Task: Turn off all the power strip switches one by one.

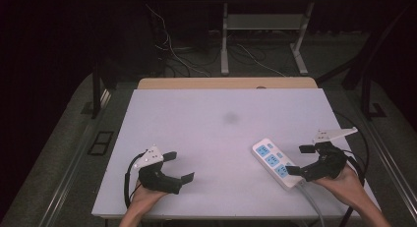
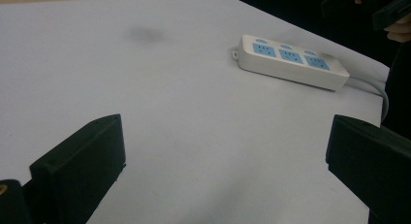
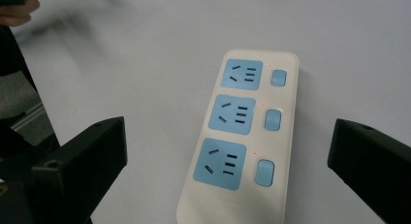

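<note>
2 tongs (image 1: 305, 159) (image 1: 178, 167) gaping, power strip (image 1: 275, 162) untouched

I see a white power strip (image 1: 277, 163) with 3 light-blue socket faces (image 3: 236, 114), each face marked with dark slots, and 3 light-blue switches (image 3: 273, 120) beside them. Tiny red dots sit on the white casing between faces and switches. Its cable (image 1: 310, 197) is pale grey. The tabletop (image 1: 211, 138) under the strip is pale lilac-white, with 1 dull grey smudge (image 1: 230, 118) beyond the strip. My left gripper (image 1: 177, 167) and right gripper (image 1: 300, 159) are black with light-grey plates.
</note>
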### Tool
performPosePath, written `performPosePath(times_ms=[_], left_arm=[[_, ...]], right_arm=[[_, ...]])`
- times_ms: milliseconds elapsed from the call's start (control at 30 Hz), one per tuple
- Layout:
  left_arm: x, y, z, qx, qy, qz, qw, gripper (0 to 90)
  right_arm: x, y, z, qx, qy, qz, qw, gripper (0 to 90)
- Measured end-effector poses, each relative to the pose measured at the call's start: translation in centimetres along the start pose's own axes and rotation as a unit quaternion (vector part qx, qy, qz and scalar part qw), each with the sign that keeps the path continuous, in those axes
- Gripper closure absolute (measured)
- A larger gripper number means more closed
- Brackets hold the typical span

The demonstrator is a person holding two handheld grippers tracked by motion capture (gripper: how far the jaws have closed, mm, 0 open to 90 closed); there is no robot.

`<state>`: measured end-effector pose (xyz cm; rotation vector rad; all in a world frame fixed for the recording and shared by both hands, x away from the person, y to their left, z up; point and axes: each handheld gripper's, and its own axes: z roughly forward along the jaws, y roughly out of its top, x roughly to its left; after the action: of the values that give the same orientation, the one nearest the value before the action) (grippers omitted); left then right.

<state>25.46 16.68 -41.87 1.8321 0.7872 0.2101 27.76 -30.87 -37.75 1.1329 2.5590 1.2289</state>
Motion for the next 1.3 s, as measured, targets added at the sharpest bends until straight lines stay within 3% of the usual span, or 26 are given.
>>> performPosePath(times_ms=[633, 867, 900, 967, 1033, 1067, 1133, 1167, 1300], left_arm=[[0.2, -0.1, 0.2, 0.005, 0.000, -0.001, 1.0000, 0.0], [0.2, -0.1, 0.2, 0.006, 0.002, -0.001, 1.0000, 0.0], [0.2, -0.1, 0.2, 0.006, 0.003, 0.001, 1.0000, 0.0], [0.2, -0.1, 0.2, 0.004, 0.004, 0.002, 1.0000, 0.0], [0.2, -0.1, 0.2, 0.003, 0.004, 0.003, 1.0000, 0.0], [0.2, -0.1, 0.2, 0.003, 0.004, 0.003, 1.0000, 0.0], [0.2, -0.1, 0.2, 0.003, 0.004, 0.002, 1.0000, 0.0], [0.2, -0.1, 0.1, 0.002, 0.005, 0.002, 1.0000, 0.0], [0.2, -0.2, 0.2, 0.002, 0.007, 0.004, 1.0000, 0.7]], right_arm=[[-1.1, 1.4, 0.8, 0.071, -0.004, -0.024, 0.9971, 0.2], [-1.3, 1.8, 0.9, 0.092, -0.017, -0.028, 0.9952, 0.3], [-1.3, 2.0, 1.0, 0.106, -0.026, -0.031, 0.9936, 6.0], [-1.3, 2.0, 0.9, 0.110, -0.021, -0.031, 0.9933, 6.3], [-1.4, 2.2, 0.9, 0.116, -0.029, -0.035, 0.9922, 17.9], [-1.4, 2.2, 0.9, 0.119, -0.026, -0.034, 0.9920, 19.2], [-1.5, 2.3, 0.9, 0.125, -0.028, -0.032, 0.9912, 33.3], [-1.5, 2.3, 0.9, 0.126, -0.029, -0.029, 0.9912, 44.5], [-1.8, 2.3, 0.9, 0.127, -0.030, -0.012, 0.9914, 55.9]])
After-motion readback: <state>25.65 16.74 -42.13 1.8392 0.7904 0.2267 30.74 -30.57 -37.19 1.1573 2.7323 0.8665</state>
